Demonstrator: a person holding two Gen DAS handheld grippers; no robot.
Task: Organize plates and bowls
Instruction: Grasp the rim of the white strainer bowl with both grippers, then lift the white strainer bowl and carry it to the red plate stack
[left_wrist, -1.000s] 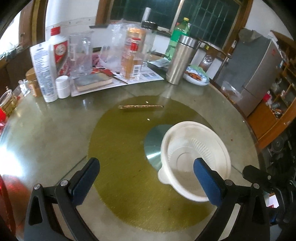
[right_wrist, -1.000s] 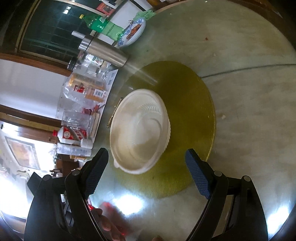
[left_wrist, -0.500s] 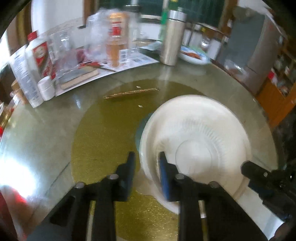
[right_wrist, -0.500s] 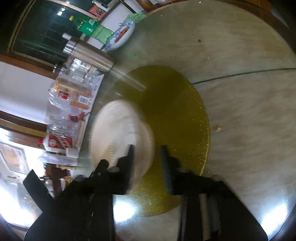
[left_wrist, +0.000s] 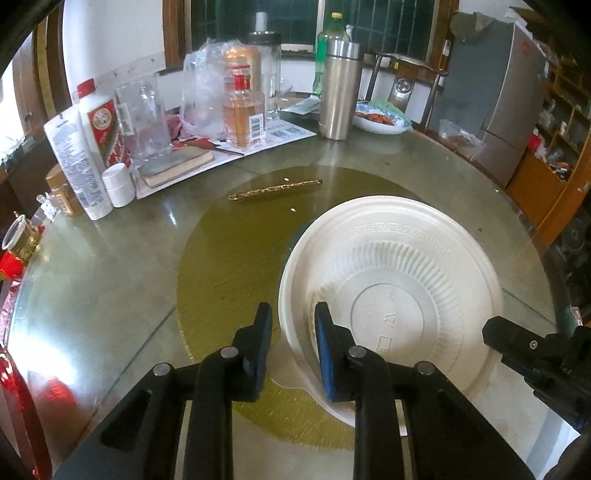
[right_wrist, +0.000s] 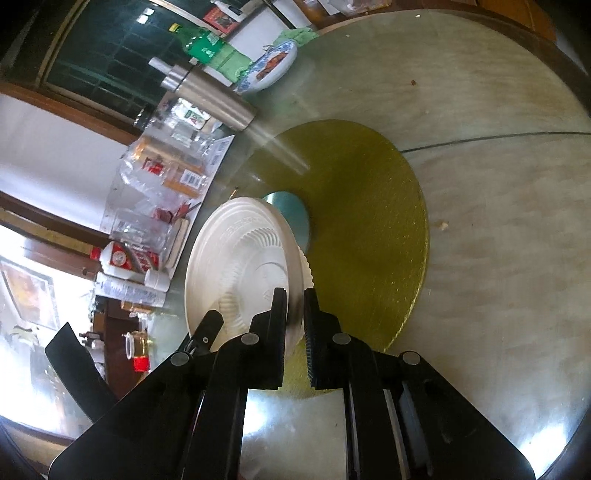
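Observation:
A white disposable bowl (left_wrist: 391, 295) with a ribbed inside sits tilted over the gold disc (left_wrist: 229, 266) in the middle of the round glass table. My left gripper (left_wrist: 293, 332) is shut on the bowl's near left rim, one finger inside and one outside. My right gripper (right_wrist: 295, 317) is shut on the opposite rim of the same bowl (right_wrist: 236, 266), seen edge-on in the right wrist view. The right gripper's black body (left_wrist: 535, 350) shows at the lower right of the left wrist view.
At the table's far side stand a steel flask (left_wrist: 338, 92), liquor bottles (left_wrist: 243, 110), white bottles (left_wrist: 85, 155), a clear jug, a book on paper and a blue-patterned dish (left_wrist: 382, 120). A gold stick (left_wrist: 275, 189) lies on the disc. A grey fridge (left_wrist: 491, 88) stands right.
Both grippers went from wide open to shut on opposite rims of the bowl. The bowl now sits tilted and closer to the left camera.

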